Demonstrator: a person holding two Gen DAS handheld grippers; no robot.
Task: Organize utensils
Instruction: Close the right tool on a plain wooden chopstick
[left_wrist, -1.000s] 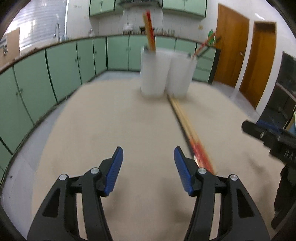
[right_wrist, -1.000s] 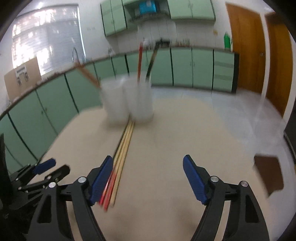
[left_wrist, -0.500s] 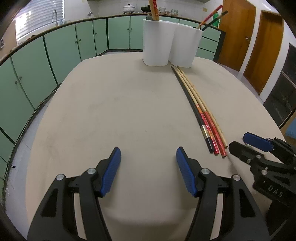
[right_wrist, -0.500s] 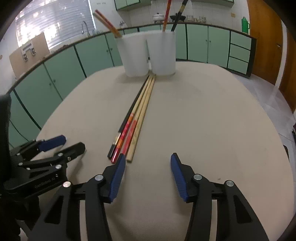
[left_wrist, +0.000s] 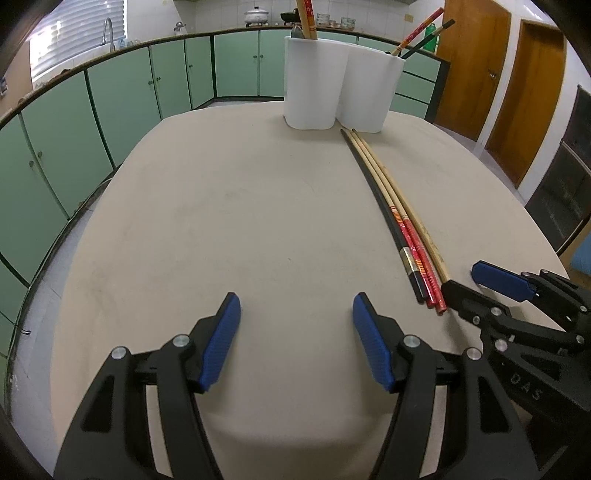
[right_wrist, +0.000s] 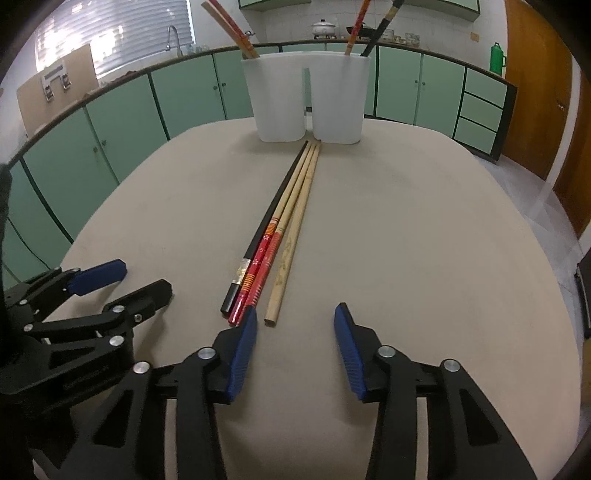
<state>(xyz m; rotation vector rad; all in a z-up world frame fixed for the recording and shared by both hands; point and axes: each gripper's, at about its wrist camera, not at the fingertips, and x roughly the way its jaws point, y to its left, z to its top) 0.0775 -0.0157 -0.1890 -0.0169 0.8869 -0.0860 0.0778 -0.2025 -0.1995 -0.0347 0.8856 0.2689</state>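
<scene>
Several chopsticks (right_wrist: 275, 240), one black, some red-patterned and one plain wood, lie side by side on the beige table (right_wrist: 424, 240). They point at a white twin-cup holder (right_wrist: 306, 99) at the far edge, which has more chopsticks standing in it. My right gripper (right_wrist: 295, 339) hovers just short of their near ends with its jaws closing and nothing between the pads. The plain wooden end lies just ahead of the gap. My left gripper (left_wrist: 295, 332) is open and empty over bare table, left of the chopsticks (left_wrist: 402, 229). The right gripper (left_wrist: 465, 280) shows at the right edge of the left wrist view.
The left gripper (right_wrist: 144, 277) rests low at the left of the right wrist view, close to the chopstick ends. Green cabinets (left_wrist: 122, 107) ring the room, and wooden doors (left_wrist: 476, 62) stand at the back right. The table's rounded edges drop to a tiled floor.
Both views have steadied and tipped down toward the table. The right gripper's jaws have narrowed and it has come up to the near ends of the chopsticks. The left gripper's jaws stand slightly wider.
</scene>
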